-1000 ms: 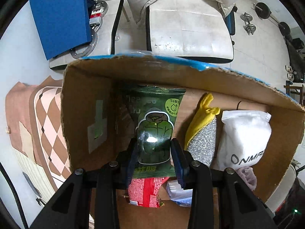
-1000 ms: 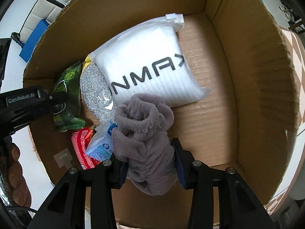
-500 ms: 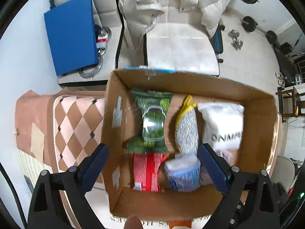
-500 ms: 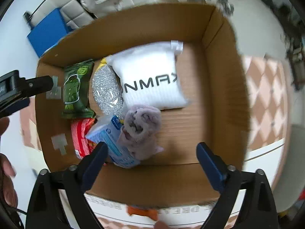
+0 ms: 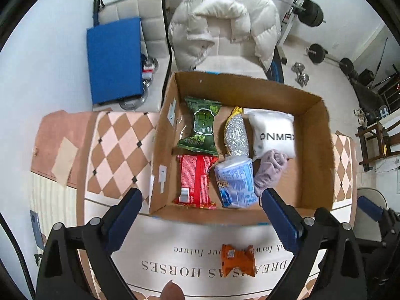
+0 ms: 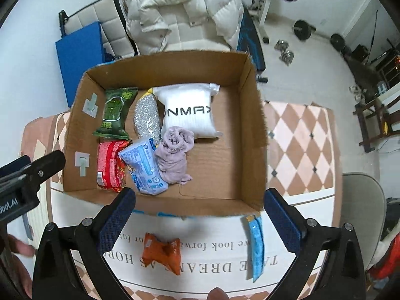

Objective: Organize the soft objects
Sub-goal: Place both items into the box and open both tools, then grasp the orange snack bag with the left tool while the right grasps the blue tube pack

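Observation:
A cardboard box (image 5: 317,155) (image 6: 252,135) on the table holds a green snack bag (image 5: 202,127) (image 6: 113,112), a red packet (image 5: 196,180) (image 6: 110,165), a silver scrubber (image 5: 236,135) (image 6: 147,120), a blue tissue pack (image 5: 236,182) (image 6: 145,167), a white pouch (image 5: 273,132) (image 6: 188,110) and a purple sock roll (image 5: 271,170) (image 6: 175,155). An orange packet (image 5: 236,260) (image 6: 162,252) and a blue packet (image 6: 256,245) lie in front of the box. My left gripper (image 5: 200,220) and right gripper (image 6: 200,220) are open and empty, above the box's near edge.
The box sits on a white printed mat (image 5: 175,255) over a checkered tablecloth (image 6: 300,145). Behind are a chair with a white puffer jacket (image 5: 225,32), a blue pad (image 5: 112,57) and weights (image 5: 312,12) on the floor. A wooden stool (image 6: 375,115) stands at right.
Both grippers opened, releasing the green snack bag and the purple sock roll in the box, then pulled up and back toward the near edge.

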A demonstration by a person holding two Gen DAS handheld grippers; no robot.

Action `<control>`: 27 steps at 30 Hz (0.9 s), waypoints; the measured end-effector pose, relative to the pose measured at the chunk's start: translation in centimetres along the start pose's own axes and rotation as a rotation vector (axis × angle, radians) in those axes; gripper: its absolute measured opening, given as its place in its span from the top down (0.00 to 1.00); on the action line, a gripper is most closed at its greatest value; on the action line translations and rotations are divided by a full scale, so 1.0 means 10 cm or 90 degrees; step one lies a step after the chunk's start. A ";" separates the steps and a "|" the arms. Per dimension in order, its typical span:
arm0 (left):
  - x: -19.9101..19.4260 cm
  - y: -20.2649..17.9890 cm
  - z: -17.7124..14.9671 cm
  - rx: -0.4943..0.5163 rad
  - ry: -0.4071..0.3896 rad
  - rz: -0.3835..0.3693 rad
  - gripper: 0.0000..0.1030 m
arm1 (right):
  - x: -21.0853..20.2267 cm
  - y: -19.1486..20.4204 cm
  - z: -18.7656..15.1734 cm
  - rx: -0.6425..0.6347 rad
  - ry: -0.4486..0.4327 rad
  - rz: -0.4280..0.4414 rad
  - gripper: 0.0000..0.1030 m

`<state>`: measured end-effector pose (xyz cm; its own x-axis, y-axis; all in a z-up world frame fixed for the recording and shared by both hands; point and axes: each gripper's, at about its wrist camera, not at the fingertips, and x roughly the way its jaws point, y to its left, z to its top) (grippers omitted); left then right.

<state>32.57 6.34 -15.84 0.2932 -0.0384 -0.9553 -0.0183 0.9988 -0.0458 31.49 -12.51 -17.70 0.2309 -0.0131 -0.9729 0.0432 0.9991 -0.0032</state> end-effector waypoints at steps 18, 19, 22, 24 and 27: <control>-0.93 -0.17 -0.66 0.017 -0.124 0.009 0.00 | -0.99 -0.10 -0.67 -0.001 -0.124 -0.002 0.00; -0.95 -0.17 -0.68 0.016 -0.124 0.008 0.00 | -1.01 -0.12 -0.68 0.001 -0.126 0.000 0.00; -0.95 -0.20 -0.72 0.012 -0.118 0.002 0.00 | -1.05 -0.17 -0.73 0.005 -0.129 0.005 0.00; -0.90 -0.22 -0.75 0.009 -0.096 0.000 0.00 | -1.06 -0.21 -0.75 0.009 -0.132 0.006 0.00; -0.67 -0.24 -0.86 -0.020 -0.036 -0.026 0.00 | -1.00 -0.33 -0.83 0.022 -0.125 0.009 0.00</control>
<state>22.47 3.96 -11.83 0.3478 -0.0768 -0.9344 -0.0341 0.9949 -0.0945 21.00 -15.36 -9.84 0.4173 -0.0108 -0.9087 0.0711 0.9972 0.0209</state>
